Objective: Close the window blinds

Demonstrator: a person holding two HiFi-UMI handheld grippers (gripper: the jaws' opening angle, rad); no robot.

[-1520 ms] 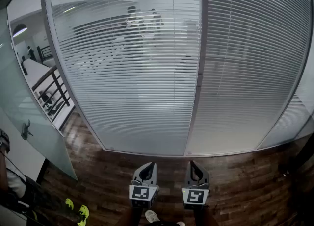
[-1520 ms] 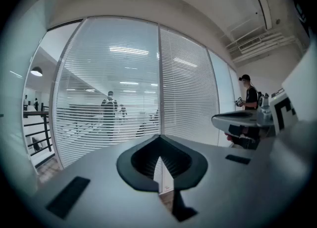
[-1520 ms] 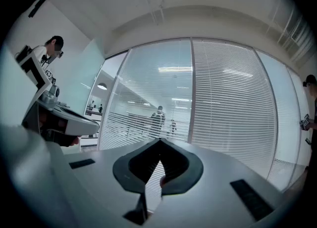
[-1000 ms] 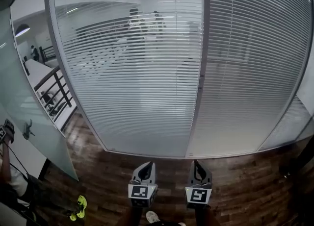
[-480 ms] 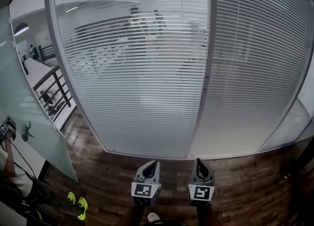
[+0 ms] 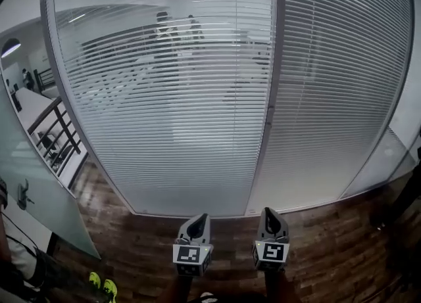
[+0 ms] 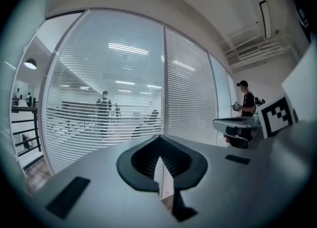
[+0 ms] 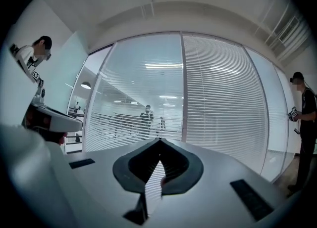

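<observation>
The window blinds fill the head view behind glass. The left panel's blinds point(image 6: 164, 104) have their slats tilted, so an office and reflections show through. The right panel's blinds point(image 6: 329, 85) look denser and whiter. A grey mullion point(image 6: 270, 98) divides the panels. Both grippers sit low and side by side over the wood floor, short of the glass: my left gripper point(image 6: 197, 220) and right gripper point(image 6: 270, 213). Each is shut and holds nothing. In the gripper views, the left gripper point(image 7: 159, 137) and right gripper point(image 8: 159, 140) point at the blinds from a distance.
A frosted glass panel point(image 6: 29, 209) and a black railing point(image 6: 52, 127) stand at the left. A person in yellow-green shoes point(image 6: 102, 287) is at the lower left. Another person point(image 7: 246, 104) stands to the right, also visible as a person point(image 8: 304, 118).
The head view has swung slightly, so the window sits a little further left. Both grippers stay low and shut, drifting slightly right. The person at the lower left has shifted.
</observation>
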